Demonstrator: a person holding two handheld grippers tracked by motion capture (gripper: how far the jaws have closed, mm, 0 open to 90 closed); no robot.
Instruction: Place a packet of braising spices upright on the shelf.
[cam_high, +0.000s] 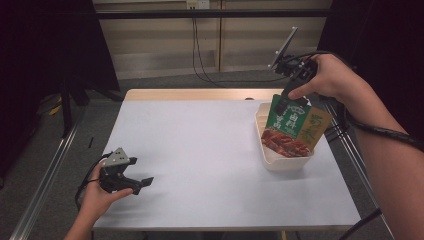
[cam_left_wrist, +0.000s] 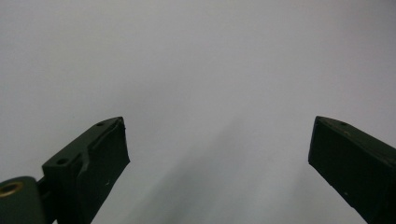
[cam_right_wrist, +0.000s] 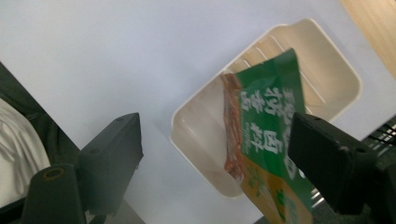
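Cream plastic forms the basket (cam_high: 280, 162), a ribbed oblong container seen at the right side of the white counter (cam_high: 200, 150), its long axis running from the near edge toward the far edge. One green and orange snack packet (cam_high: 295, 127) is found standing in it, the lower red-printed end resting inside the basket, the upper end raised and tilted toward the right. The packet's long axis is noted as steeply inclined, nearly upright. The right gripper (cam_high: 285, 97) is held above the basket at the packet's top corner; in the right gripper view its fingers (cam_right_wrist: 112, 154) are seen spread apart, one of them overlapping the packet, and no clamping is observed. The left gripper (cam_high: 142, 182) is held low over the near left counter, fingers (cam_left_wrist: 100, 154) wide apart with nothing between them.
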